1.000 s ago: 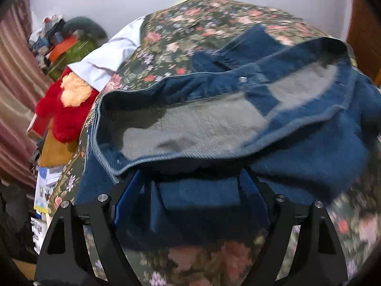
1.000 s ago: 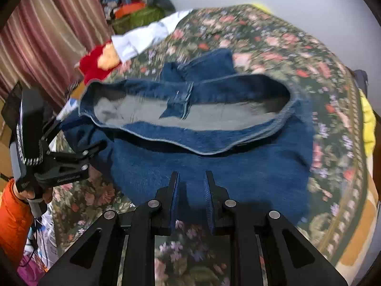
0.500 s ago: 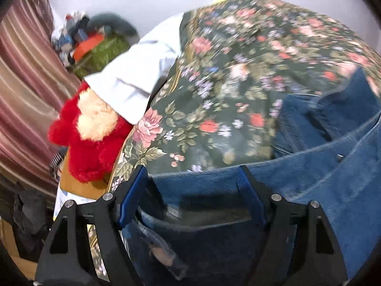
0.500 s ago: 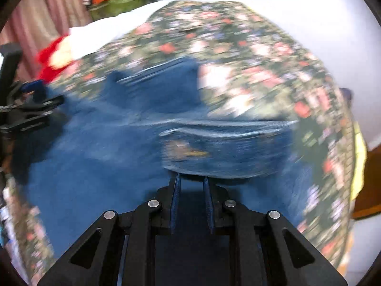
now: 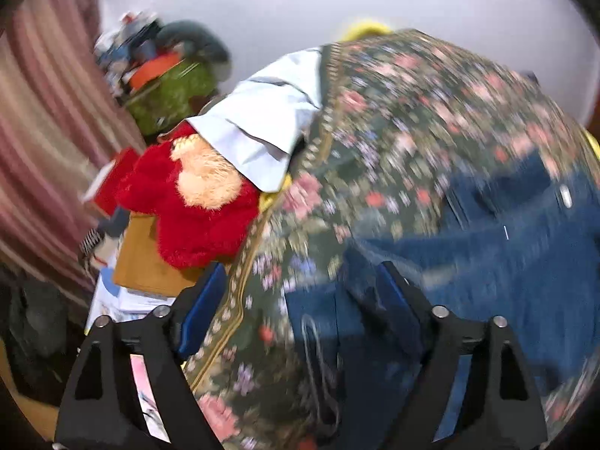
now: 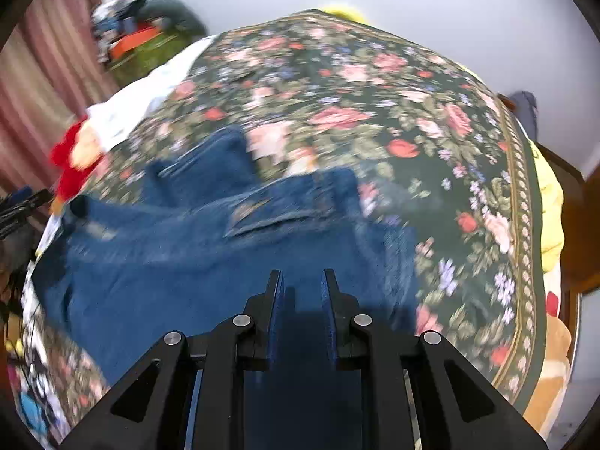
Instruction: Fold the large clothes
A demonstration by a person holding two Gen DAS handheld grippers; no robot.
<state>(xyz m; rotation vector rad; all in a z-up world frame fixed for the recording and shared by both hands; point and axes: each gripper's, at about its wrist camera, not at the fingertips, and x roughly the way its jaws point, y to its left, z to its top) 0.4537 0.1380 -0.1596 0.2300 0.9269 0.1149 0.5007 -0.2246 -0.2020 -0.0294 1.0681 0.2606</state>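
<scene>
Blue denim garment [image 6: 180, 262] lies spread on the near left part of the floral bedspread [image 6: 375, 86], a pocket flap showing on top. Right gripper [image 6: 302, 281] has its jaws nearly together, nipping dark denim between the pads. Left gripper [image 5: 300, 285] stands wide, its jaws having just been opening; the garment's corner lies below, between the fingers, neither pad pressing it. Off the bed's left edge sits a red plush toy [image 5: 195, 195] under a pale blue sheet [image 5: 270, 120], striped curtain [image 5: 41, 120] beyond
</scene>
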